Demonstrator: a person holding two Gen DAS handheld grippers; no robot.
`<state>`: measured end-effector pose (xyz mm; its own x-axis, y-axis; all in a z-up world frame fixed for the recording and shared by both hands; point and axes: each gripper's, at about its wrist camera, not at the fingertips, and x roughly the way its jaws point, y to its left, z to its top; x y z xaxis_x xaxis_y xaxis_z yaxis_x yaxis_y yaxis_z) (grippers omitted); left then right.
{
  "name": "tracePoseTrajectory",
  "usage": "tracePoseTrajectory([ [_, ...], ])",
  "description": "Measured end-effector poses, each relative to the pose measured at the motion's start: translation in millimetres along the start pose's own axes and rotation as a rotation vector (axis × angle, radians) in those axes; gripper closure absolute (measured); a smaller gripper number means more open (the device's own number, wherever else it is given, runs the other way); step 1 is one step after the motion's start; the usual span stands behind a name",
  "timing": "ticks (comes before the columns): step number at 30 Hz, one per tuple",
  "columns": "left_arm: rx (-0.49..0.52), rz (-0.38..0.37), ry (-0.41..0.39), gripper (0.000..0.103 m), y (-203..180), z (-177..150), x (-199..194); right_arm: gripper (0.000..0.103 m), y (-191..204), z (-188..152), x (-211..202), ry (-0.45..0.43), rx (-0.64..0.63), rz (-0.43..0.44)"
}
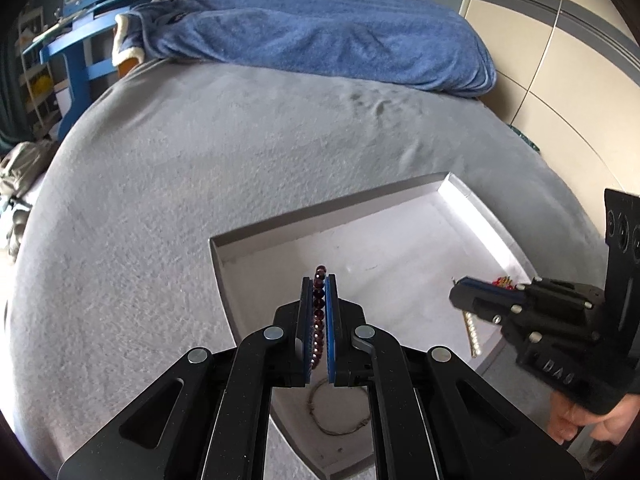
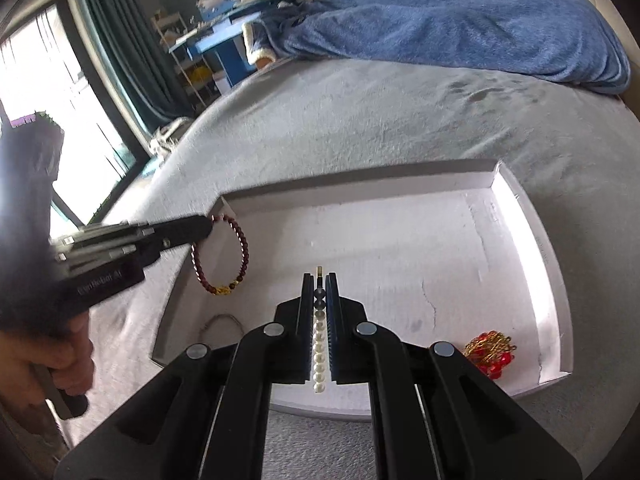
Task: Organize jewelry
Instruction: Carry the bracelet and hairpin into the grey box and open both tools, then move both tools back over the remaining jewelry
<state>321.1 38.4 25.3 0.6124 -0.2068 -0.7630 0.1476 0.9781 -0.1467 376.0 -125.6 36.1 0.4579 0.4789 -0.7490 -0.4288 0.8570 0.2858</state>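
left gripper (image 1: 319,280): tilted down over the near-left part of the tray, fingers (image 1: 306,320) clamped on the garnet bracelet (image 1: 319,308). From my right camera it comes in from the left edge, a bit blurred, tip right at the tray's left wall.

left hand (image 2: 48,364): wrapped round the handle, low at the left edge of the right view.

right gripper (image 2: 319,280): also angled down, over the middle-front of the tray, fingers pinched on the pearl strand (image 2: 319,352). From the left camera it sits off to the right, pointing left.

right hand (image 1: 580,420): only partly in frame, under the gripper body at the bottom right.

garnet bracelet: dark red beads with a gold charm at the bottom, hanging as a loop off my left fingers, just inside the tray's left wall. Can't tell if the low end touches the tray floor.

pearl strand: white beads in a line between my right fingers, a gold bit poking out past the tips.

tray (image 2: 552,264): shallow, white inside, grey rim, lying on the bed (image 2: 360,120).

in the tray: red and gold piece (image 2: 490,352) near the right-front corner; thin wire ring (image 1: 340,412) lying flat near the front-left, below my left gripper.

far end of bed: blue blanket (image 1: 320,36), bunched up.
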Motion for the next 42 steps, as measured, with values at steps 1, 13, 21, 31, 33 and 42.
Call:
tracePoseTrajectory([
  [1, 0.001, 0.003, 0.003, 0.097, 0, -1, 1, 0.097, 0, -3, 4, 0.012, -0.006, -0.006],
  [13, 0.038, 0.056, 0.004, 0.067, -4, -12, 0, 0.083, -6, -11, 14, 0.031, -0.017, -0.068],
  [21, 0.051, 0.037, -0.040, 0.049, -10, -15, -23, 0.068, -15, -10, -31, -0.053, 0.023, -0.063],
  [31, 0.052, 0.021, -0.093, 0.023, -23, -36, -65, 0.053, -18, -34, -77, -0.094, 0.026, -0.078],
  [33, 0.048, 0.017, -0.109, 0.022, -26, -42, -76, 0.051, -17, -40, -85, -0.101, 0.023, -0.080],
  [42, 0.049, 0.002, -0.113, 0.013, -35, -80, -106, 0.040, -9, -72, -118, -0.120, 0.022, -0.080],
])
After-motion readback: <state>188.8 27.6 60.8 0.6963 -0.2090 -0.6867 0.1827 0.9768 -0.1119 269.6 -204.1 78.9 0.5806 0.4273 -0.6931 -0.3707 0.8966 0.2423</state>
